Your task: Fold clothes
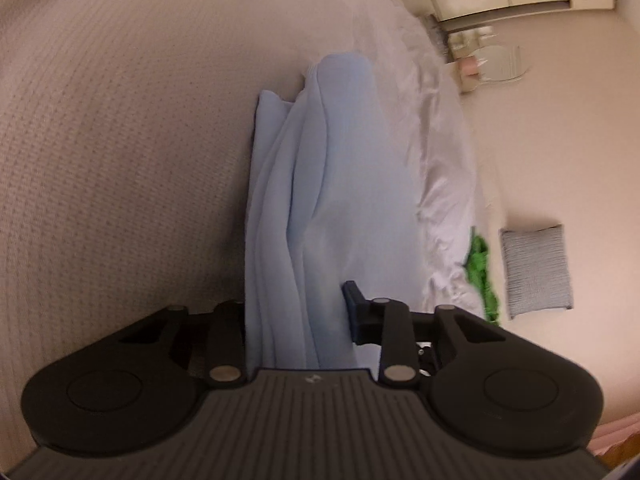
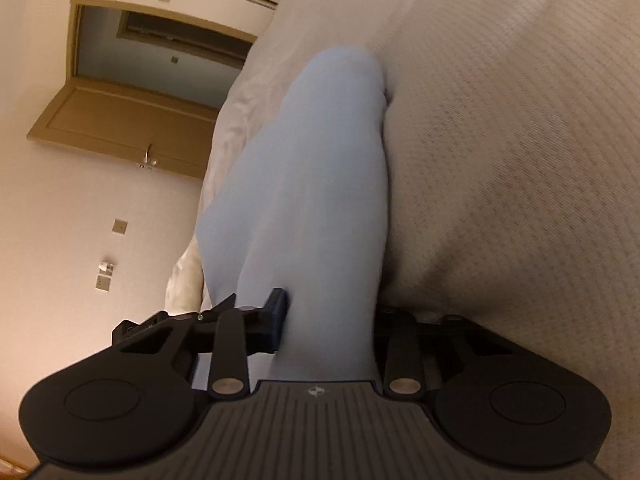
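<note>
Both grippers are clamped on one light blue garment (image 1: 332, 200). The left gripper (image 1: 298, 316) pinches a bunched, pleated edge of it; one blue pad (image 1: 354, 308) shows at the cloth's side, while the other is hidden behind the folds. The right gripper (image 2: 328, 316) grips a smoother stretch, with its blue pad (image 2: 278, 312) pressed into the fabric. The garment runs away from each camera in a long band, lying against the textured beige bedspread (image 1: 120, 140) beside the bed's edge, where rumpled white sheets (image 1: 440, 200) hang.

The likeliest trouble is the bunching at the left gripper: several layers are gathered there, so any fold would probably come out creased or uneven. A thin layer could also slip free of either grip under tension. Being so close to the bed's edge, slack cloth might slide off toward the floor, where a green cloth (image 1: 482, 272) and grey cushion (image 1: 536, 270) already lie.
</note>
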Motion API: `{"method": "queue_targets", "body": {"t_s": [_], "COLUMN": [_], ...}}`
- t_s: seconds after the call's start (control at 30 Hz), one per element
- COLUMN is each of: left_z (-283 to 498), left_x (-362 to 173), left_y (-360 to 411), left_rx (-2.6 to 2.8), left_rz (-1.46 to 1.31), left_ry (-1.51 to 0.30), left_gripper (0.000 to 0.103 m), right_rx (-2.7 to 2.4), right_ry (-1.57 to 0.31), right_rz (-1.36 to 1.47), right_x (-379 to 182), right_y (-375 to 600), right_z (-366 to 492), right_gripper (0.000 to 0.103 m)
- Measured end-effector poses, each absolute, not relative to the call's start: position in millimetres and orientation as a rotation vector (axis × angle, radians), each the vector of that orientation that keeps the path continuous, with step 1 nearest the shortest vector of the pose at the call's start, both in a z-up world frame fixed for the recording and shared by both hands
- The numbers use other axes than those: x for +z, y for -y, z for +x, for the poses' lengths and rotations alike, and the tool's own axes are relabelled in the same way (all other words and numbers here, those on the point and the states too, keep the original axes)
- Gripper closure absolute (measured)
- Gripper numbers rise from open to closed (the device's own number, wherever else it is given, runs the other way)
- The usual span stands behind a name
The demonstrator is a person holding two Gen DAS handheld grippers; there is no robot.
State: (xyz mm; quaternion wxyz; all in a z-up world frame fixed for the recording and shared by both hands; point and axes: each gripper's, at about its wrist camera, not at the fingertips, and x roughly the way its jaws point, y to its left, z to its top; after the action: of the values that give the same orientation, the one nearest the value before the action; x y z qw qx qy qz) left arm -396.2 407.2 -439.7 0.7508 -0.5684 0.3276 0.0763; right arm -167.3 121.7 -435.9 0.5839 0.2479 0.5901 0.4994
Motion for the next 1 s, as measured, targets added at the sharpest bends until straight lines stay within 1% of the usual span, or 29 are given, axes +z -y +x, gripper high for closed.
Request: {"method": "queue_targets", "body": {"t_s": [0.03,0.17,0.33,0.5,0.6,0.8,1.0], "left_z": [-391,-383,-387,-416,-443,-518,-582], "left_x": [-433,-390,-327,-270,-247,-217,-169], "left_y": [-405,-403,-409,-417,-433,-508,-650], "left_rx": [0.186,0.265,0.320,0.371,0.406,0.472,0.475], "left_rz": [-1.232,-1.200,-1.256,-1.286,-1.298,-1.323,-1.223], "left_ry": [-0.740,-0.828,-0.858,-0.822,-0.775,-0.693,-0.621], "left_gripper": [0.080,0.082,0.083,0.083,0.083,0.083,0.083], "right_rx": [1.145,1.072,1.062,1.093,1.140,1.248,1.339], "right_ry": [-1.404,-1.471,-1.526,-1.566,-1.575,-1.545,-1.470], "right_rz": [0.589,0.544,0.483,0.411,0.382,0.305,0.302], "right_x": [-434,-412,-344,-271,-241,-202,-165], "right_y": [-119,-118,-134,-155,-181,-271,-395], "right_z": [-168,-173,-175,-184,-190,-235,-302], "right_gripper": [0.074,0.077,0.079,0.079,0.079,0.079,0.079]}}
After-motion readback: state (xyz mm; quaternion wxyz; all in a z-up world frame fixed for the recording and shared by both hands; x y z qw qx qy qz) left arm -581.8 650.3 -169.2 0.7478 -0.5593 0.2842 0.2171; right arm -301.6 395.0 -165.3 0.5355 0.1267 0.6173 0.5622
